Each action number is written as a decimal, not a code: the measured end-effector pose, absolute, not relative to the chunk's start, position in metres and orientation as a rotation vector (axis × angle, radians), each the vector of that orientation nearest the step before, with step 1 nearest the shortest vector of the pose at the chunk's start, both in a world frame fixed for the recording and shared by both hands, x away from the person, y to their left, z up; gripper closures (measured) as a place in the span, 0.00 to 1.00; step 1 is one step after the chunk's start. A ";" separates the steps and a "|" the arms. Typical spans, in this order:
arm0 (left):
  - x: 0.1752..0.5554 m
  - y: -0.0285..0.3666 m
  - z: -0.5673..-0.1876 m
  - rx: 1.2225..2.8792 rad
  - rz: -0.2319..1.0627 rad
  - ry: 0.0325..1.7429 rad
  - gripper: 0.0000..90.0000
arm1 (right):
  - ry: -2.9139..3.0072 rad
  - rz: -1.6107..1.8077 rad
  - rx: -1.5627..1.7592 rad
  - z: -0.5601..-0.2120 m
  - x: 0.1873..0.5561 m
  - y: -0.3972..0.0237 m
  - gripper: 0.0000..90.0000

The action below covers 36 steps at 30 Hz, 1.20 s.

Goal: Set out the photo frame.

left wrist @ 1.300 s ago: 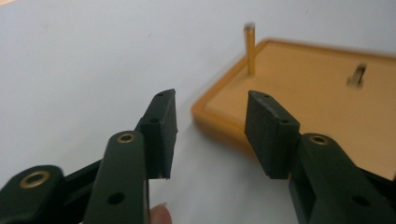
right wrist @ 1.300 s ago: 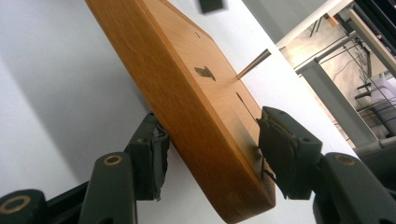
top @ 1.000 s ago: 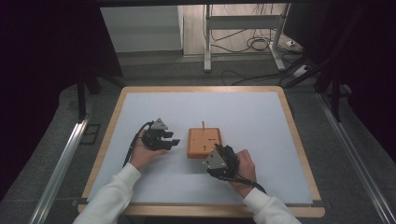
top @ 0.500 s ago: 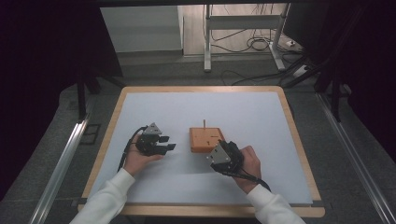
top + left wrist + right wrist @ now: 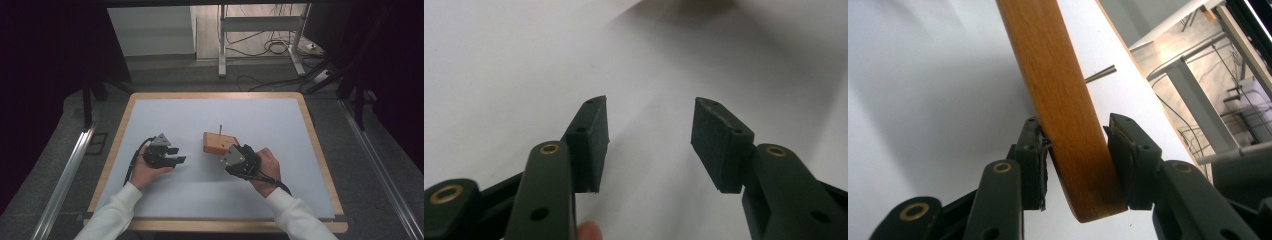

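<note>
A flat wooden block [image 5: 215, 141] with a thin metal pin [image 5: 220, 129] standing in its top sits near the middle of the white table [image 5: 210, 112]. My right gripper [image 5: 227, 152] is shut on the block's near right corner. In the right gripper view, both pads press the block's rounded edge [image 5: 1053, 65] and the pin [image 5: 1100, 73] sticks out beyond it, with my right gripper [image 5: 1075, 150] clamped around the wood. My left gripper [image 5: 177, 155] is open to the left of the block, apart from it. Between the pads of my left gripper [image 5: 651, 140] there is only table.
The table has a wooden rim [image 5: 320, 165]. A metal rack [image 5: 260, 30] and loose cables [image 5: 272, 47] are on the floor behind it. Metal rails [image 5: 65, 175] run along both sides.
My right gripper has moved forward and closed on the block's corner, and the block has shifted slightly away. My left hand has drifted a little to the left, still open.
</note>
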<state>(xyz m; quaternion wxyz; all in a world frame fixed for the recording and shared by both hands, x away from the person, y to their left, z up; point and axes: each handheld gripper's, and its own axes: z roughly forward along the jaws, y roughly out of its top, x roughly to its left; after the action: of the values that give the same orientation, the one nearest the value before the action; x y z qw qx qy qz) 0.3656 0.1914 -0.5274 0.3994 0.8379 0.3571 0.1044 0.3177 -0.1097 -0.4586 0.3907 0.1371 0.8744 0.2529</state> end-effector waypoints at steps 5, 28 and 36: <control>0.366 0.193 -0.527 2.118 0.262 0.903 0.54 | 2.251 0.623 0.300 -0.452 0.323 -0.104 0.70; 0.368 0.194 -0.530 2.125 0.262 0.912 0.53 | 2.278 0.718 0.308 -0.424 0.345 -0.099 0.77; 0.367 0.195 -0.528 2.115 0.272 0.908 0.53 | 2.310 0.775 0.283 -0.414 0.331 -0.102 0.77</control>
<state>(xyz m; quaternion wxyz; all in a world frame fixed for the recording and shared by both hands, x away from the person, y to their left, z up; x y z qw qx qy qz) 0.3675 0.1951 -0.5285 0.4003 0.8362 0.3591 0.1076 0.3306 -0.1022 -0.4140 0.3375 0.1087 0.8864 0.2975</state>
